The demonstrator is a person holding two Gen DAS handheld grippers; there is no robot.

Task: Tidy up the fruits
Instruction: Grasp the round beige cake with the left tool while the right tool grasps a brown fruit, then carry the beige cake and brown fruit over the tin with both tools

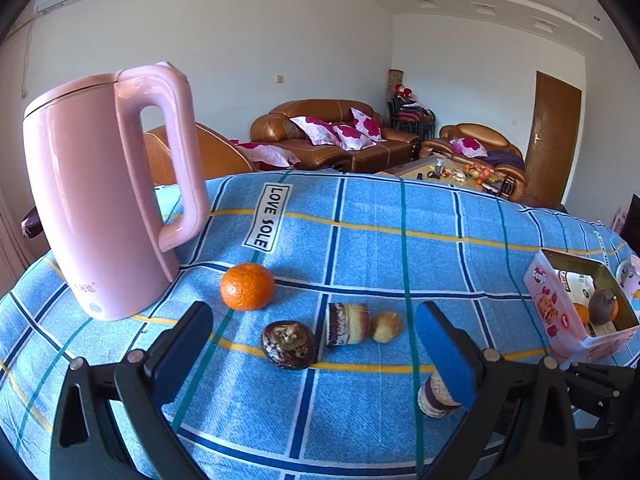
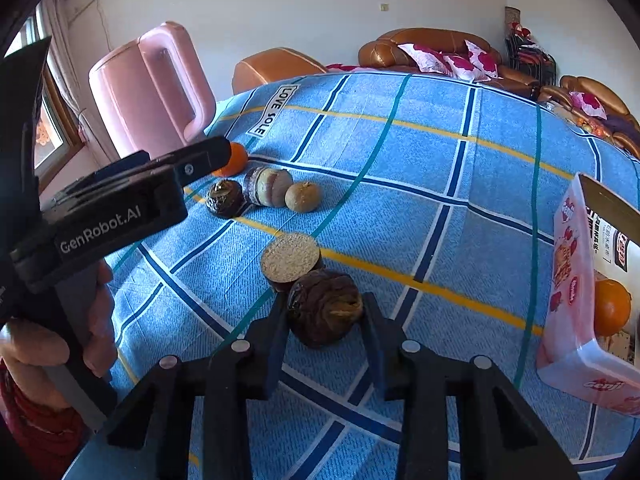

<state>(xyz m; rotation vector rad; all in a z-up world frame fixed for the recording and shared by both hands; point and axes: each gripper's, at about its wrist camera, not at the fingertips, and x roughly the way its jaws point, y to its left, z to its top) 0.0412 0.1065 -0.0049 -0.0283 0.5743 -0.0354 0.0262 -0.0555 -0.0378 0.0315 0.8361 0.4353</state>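
**Mia:** What is the right claw [image 2: 325, 320] doing?

**Dad:** Low in the middle of the right view, its two fingers sit on both sides of a dark wrinkly fruit [image 2: 325, 307]. They look closed on it, so I think it is being picked up.

**Mia:** And the left claw [image 1: 316, 344]?

**Dad:** It is wide open and holds nothing. In front of it lie an orange [image 1: 247, 286], a dark fruit [image 1: 289, 345], a striped fruit [image 1: 347, 324] and a small tan fruit [image 1: 386, 326].

**Mia:** Where do they go?

**Dad:** I guess into the pink box [image 2: 576, 292] at the right edge. An orange fruit [image 2: 611, 307] is already inside.

**Mia:** What comes next?

**Dad:** Probably lift the dark wrinkly fruit over the box wall, then let go gently.
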